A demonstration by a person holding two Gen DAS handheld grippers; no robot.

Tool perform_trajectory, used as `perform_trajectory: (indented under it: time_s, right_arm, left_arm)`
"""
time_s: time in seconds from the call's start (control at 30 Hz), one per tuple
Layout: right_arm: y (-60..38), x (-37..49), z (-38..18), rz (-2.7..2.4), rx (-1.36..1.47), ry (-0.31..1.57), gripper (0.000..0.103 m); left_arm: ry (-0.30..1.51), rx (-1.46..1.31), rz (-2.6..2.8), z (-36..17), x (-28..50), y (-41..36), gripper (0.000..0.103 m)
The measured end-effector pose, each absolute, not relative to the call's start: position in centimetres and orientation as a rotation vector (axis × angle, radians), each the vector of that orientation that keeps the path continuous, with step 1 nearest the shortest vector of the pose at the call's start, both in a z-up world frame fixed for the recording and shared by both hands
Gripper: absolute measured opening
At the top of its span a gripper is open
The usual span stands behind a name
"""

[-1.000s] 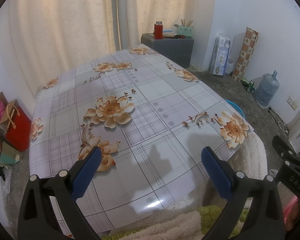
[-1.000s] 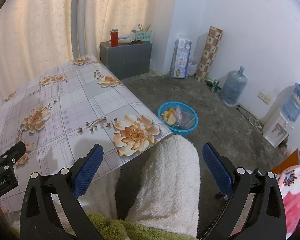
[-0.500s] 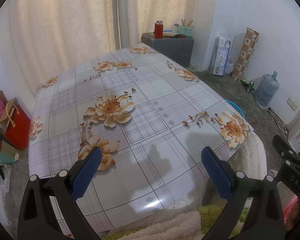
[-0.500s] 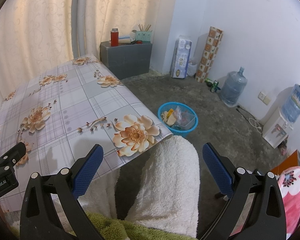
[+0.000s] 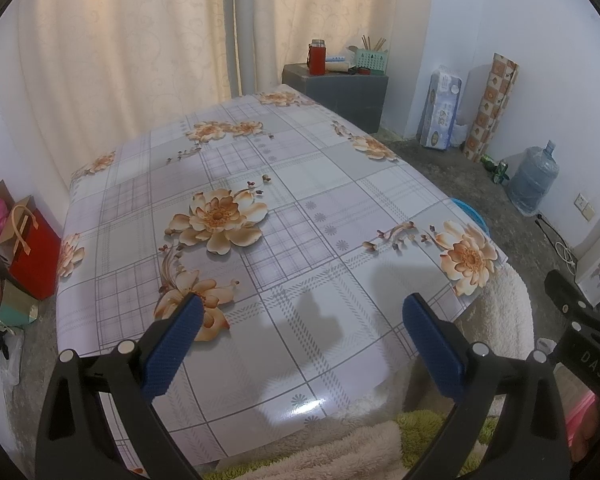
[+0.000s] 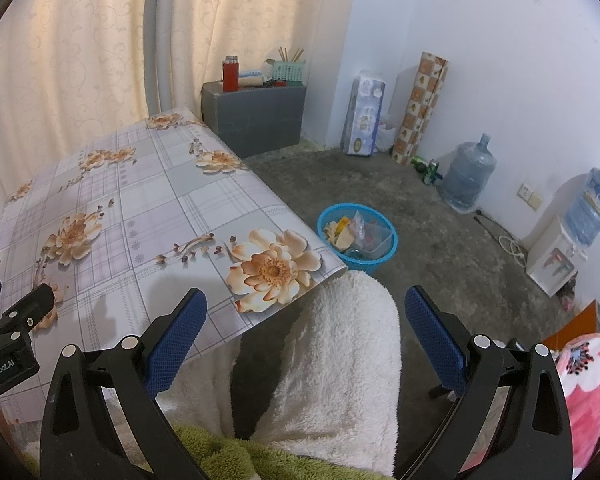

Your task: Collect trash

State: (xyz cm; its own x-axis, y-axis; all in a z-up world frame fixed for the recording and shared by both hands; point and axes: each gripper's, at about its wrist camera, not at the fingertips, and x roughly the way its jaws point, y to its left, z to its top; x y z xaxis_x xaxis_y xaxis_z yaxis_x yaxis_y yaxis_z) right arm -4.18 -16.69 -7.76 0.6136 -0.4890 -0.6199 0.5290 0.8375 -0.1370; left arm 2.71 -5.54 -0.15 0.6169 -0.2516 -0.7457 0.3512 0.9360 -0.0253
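Almost nothing has moved since the earlier frames: both views sit as they did, with only a slight drift of the left camera. Nearest, the left gripper (image 5: 300, 320) hovers over the near edge of the desk covered in a glossy floral checked cloth (image 5: 292, 184), its blue-padded fingers (image 5: 172, 344) spread wide and empty. The right gripper (image 6: 304, 320) is likewise spread and empty, hanging above a fluffy white blanket (image 6: 340, 352) draped at the desk's near corner. Just past that corner, on the concrete floor (image 6: 440, 216), stands the round blue plastic basket (image 6: 388, 246), already holding the trash (image 6: 350, 232), a heap of yellowish scraps and clear wrappers. The desk shows no loose litter. Further back, green cans (image 6: 428, 168) lie beside a large clear water jug (image 6: 468, 176) by the wall. The collecting seems largely done; a good finish would be to scan the floor and desk edges slowly, keep the fingers apart, and approach any remaining piece from above, squarely.
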Motion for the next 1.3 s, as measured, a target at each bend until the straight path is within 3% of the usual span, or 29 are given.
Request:
perform_trajectory:
  time_s: [1.3]
  right_arm:
    - [-16.70,-4.45,-8.02,-0.583,0.060,0.700,0.095]
  left_arm:
    - [0.840,0.124,-0.349,-0.22,2.87,-5.41,0.098]
